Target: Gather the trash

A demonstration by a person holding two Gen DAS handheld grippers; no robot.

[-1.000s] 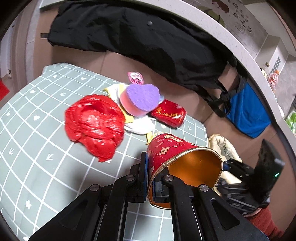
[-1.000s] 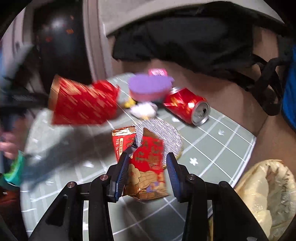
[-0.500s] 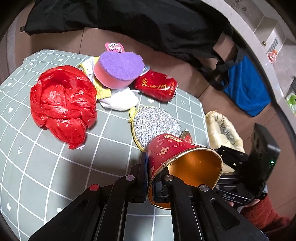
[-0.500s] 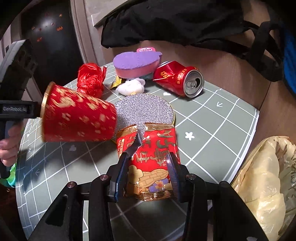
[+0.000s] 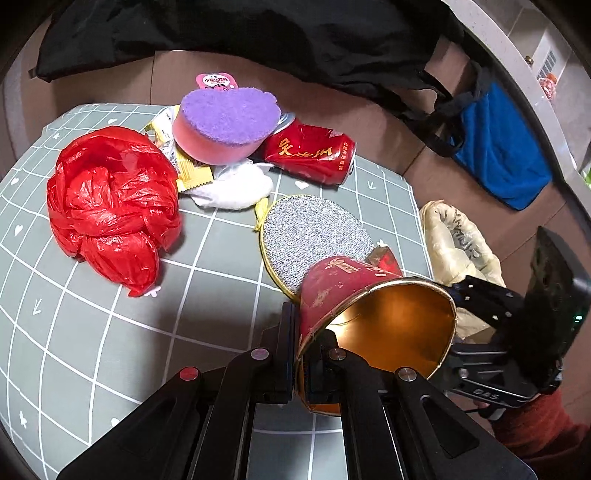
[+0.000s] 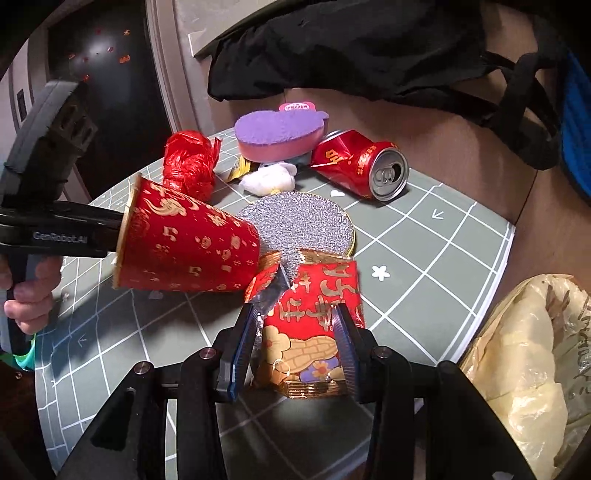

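Note:
My left gripper is shut on the rim of a red paper cup with a gold inside, held on its side above the table; the cup also shows in the right wrist view. My right gripper is shut on a torn red and gold snack wrapper held just above the table. On the grey-green gridded table lie a crumpled red plastic bag, a purple and pink sponge, a dented red can, a white tissue and a round silver pad.
A yellowish trash bag hangs open beside the table's right edge; it also shows in the left wrist view. A black garment and a blue bag lie on the brown seat behind the table.
The left gripper with the cup has moved toward the right gripper and the silver pad. The right gripper has kept hold of the wrapper, nearly still.

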